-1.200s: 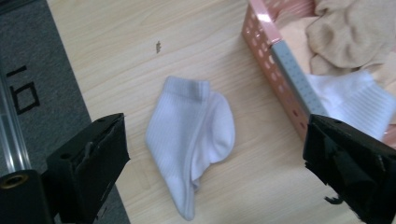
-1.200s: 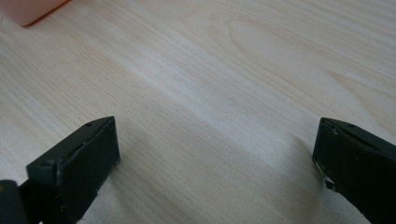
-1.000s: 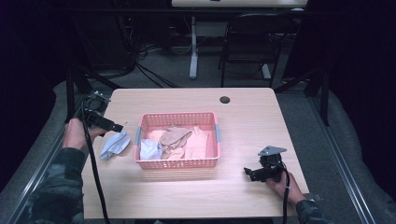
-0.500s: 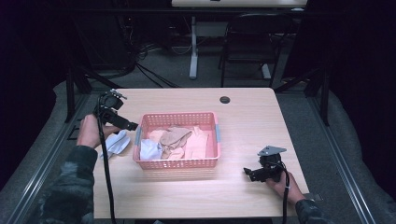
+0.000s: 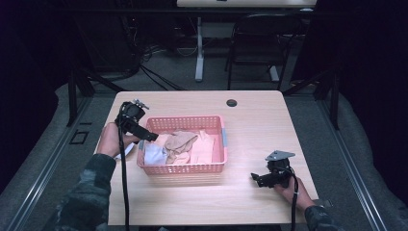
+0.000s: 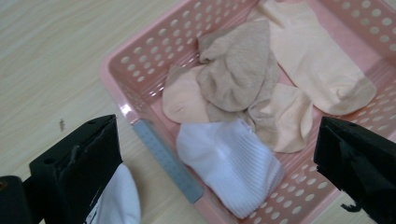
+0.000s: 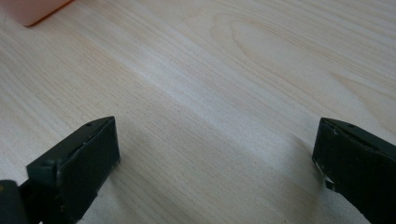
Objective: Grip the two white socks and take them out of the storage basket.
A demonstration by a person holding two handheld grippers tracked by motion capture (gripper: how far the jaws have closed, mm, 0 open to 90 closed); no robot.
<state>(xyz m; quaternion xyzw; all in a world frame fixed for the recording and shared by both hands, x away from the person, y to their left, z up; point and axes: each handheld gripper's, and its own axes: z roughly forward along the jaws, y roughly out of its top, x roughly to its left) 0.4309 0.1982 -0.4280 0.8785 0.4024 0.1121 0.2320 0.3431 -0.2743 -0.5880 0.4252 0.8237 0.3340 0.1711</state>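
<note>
A pink perforated basket stands mid-table holding several socks: a white one, a tan one and peach ones. Another white sock lies on the table outside the basket's left wall, partly hidden by one jaw. My left gripper hovers open over the basket's left rim, with the white sock in the basket between its wide-spread jaws. My right gripper rests open near the front right of the table, with nothing between its jaws.
A small black round disc sits near the table's far edge. A grey strip runs along the basket's left rim. A chair and a table leg stand beyond the table. The basket's corner lies far from the right gripper.
My left gripper has swung from the table's left edge rightwards to the basket's left rim. The right gripper has stayed put.
</note>
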